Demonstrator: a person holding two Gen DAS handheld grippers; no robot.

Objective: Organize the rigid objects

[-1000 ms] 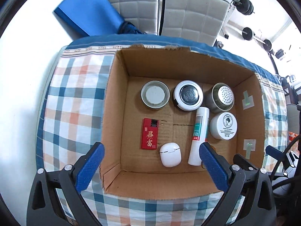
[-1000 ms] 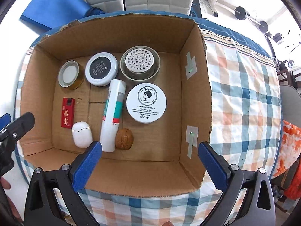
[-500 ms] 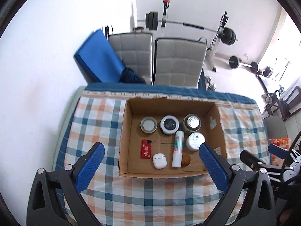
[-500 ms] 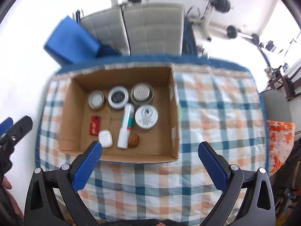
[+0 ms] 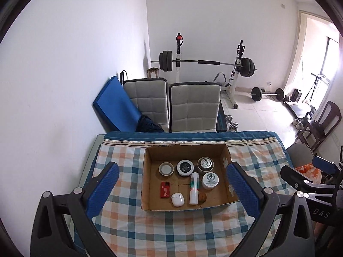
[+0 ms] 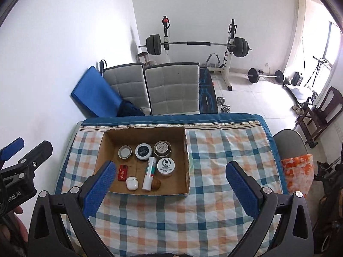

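Note:
An open cardboard box (image 5: 148,184) (image 6: 100,156) lies on a checked tablecloth (image 5: 120,167) (image 6: 225,150). It holds several items: a small tin (image 5: 166,168), a white jar with a black lid (image 5: 185,167), a perforated tin (image 5: 205,163), a white cream jar (image 5: 210,180), a white tube (image 5: 194,188), a red box (image 5: 165,189), a white earbud case (image 5: 177,199) and a walnut (image 5: 202,197). My left gripper (image 5: 173,188) is open and empty, high above the box. My right gripper (image 6: 169,184) is open and empty, high above the table.
Two grey padded chairs (image 5: 171,105) and a blue mat (image 5: 115,105) stand behind the table. A barbell rack (image 5: 205,64) and loose weights (image 5: 268,93) are farther back. An orange patterned cloth (image 6: 298,169) and a dark chair (image 6: 321,111) are at the right.
Both grippers have pulled far up and back from the box. The box now looks small and the whole room shows. The items in the box have not moved.

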